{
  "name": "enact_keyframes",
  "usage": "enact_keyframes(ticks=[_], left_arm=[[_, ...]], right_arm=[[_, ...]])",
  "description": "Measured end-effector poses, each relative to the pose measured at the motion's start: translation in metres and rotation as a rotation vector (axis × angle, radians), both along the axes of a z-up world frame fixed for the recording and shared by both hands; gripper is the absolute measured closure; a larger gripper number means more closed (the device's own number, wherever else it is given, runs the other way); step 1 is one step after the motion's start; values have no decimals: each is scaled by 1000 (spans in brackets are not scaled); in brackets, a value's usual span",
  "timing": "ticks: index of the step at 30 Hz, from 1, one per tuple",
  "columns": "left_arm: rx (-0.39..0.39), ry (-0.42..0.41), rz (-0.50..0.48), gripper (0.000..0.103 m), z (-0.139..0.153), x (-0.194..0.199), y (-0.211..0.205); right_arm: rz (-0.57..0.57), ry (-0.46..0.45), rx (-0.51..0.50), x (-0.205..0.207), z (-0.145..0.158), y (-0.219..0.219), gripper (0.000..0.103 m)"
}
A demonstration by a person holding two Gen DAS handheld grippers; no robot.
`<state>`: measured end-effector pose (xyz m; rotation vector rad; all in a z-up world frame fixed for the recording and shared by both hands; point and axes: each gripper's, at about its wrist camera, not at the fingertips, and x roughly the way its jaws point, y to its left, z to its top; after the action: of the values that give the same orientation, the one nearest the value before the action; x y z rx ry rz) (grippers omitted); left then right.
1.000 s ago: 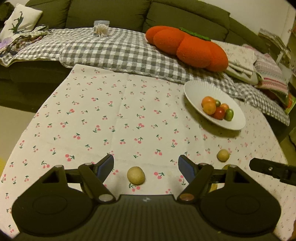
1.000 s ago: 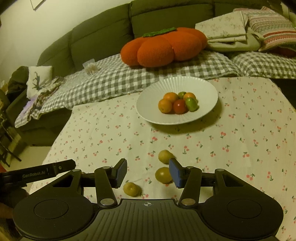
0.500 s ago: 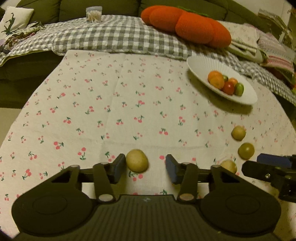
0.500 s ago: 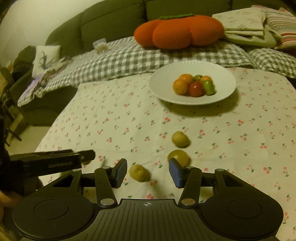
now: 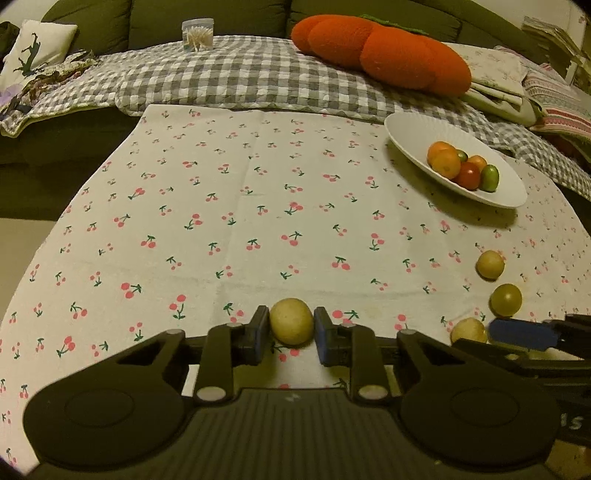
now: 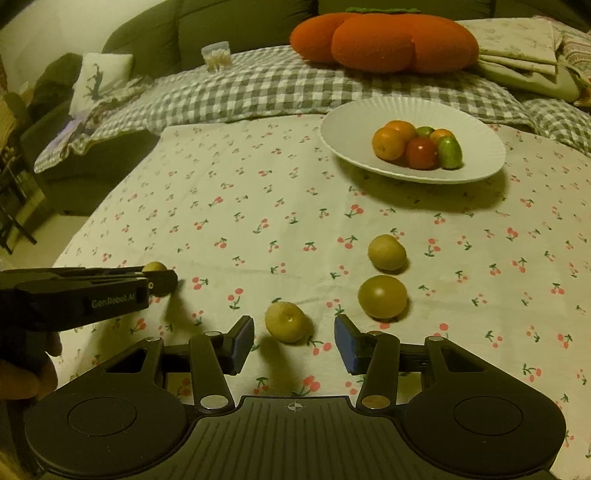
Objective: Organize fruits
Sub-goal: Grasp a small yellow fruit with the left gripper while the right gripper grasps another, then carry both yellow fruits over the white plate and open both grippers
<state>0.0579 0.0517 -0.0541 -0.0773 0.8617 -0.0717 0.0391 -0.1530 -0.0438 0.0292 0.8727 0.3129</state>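
On the cherry-print tablecloth (image 5: 221, 206), my left gripper (image 5: 291, 325) is shut on a pale yellow fruit (image 5: 291, 321); both pads press its sides. The right wrist view shows the same gripper (image 6: 159, 280) from the side, with that fruit (image 6: 154, 266) peeking out behind it. My right gripper (image 6: 294, 334) is closing around another yellow fruit (image 6: 286, 321); its pads do not touch it. Two more yellow-green fruits (image 6: 386, 253) (image 6: 382, 297) lie just beyond. A white plate (image 6: 369, 110) at the far right holds several orange, red and green fruits (image 6: 417, 149).
Behind the table are a sofa with a grey checked blanket (image 5: 229, 77), an orange pumpkin cushion (image 5: 388, 55), folded cloths (image 6: 517, 48) and a small clear jar (image 5: 198, 34). The table's left edge drops to the floor (image 5: 18, 251). A hand (image 6: 22, 373) holds the left gripper.
The left gripper sank to the tablecloth and closed on the yellow fruit. The right gripper came down and forward over another yellow fruit, and its jaws narrowed a little.
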Motion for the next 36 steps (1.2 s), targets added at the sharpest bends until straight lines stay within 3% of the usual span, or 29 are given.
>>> enact_keyframes(ticks=[4,11,22,36], left_arm=[[-12,8,-3,79,1,0,-1],[-39,7,-6,79,6,1,-1],[-60,-3,-13,79,13,-1,-4],[-86,-28,-26,79,26,5,-13]], right_arm=[[9,-8,-26,4,-4,8,62],[14,-20,-57,9,-9,15,79],[5,-25,-45,9,-3,13,79],[-64,-78,17,9,28,-15,79]])
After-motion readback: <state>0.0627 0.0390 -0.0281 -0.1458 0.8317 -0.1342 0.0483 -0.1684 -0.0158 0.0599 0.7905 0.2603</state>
